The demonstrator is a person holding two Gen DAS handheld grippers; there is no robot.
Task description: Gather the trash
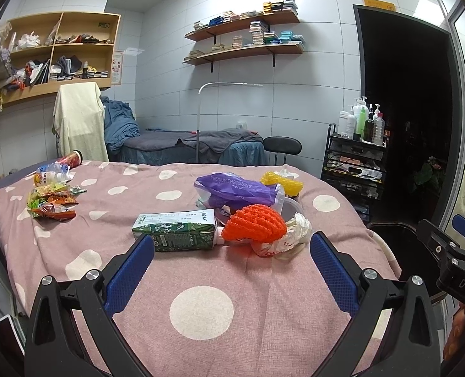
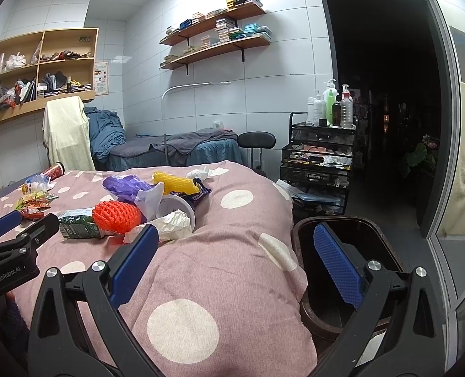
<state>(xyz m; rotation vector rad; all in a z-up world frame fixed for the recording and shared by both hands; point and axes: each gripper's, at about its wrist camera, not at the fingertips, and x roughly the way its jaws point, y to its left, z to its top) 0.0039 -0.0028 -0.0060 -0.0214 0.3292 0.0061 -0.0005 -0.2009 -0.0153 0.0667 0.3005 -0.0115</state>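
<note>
Trash lies on a pink spotted bed cover (image 1: 201, 311). A green carton (image 1: 175, 229), an orange foam net (image 1: 254, 223) and crumpled white paper (image 1: 295, 234) sit just ahead of my left gripper (image 1: 232, 248), which is open and holds nothing. Behind them are a purple bag (image 1: 238, 188), a yellow foam net (image 1: 284, 183) and a white cup (image 2: 177, 202). Snack wrappers (image 1: 50, 202), a plastic bottle (image 1: 51, 171) and a red cup (image 1: 72, 158) lie far left. My right gripper (image 2: 235, 238) is open and empty, straddling the bed edge and a dark bin (image 2: 296, 232).
The bin stands on the floor at the bed's right corner. Beyond it is a black wire cart (image 2: 318, 157) topped with pump bottles, a black stool (image 2: 256, 140), a massage bed (image 2: 182, 150) and a dark doorway. A glass door frame (image 2: 446, 157) runs along the right.
</note>
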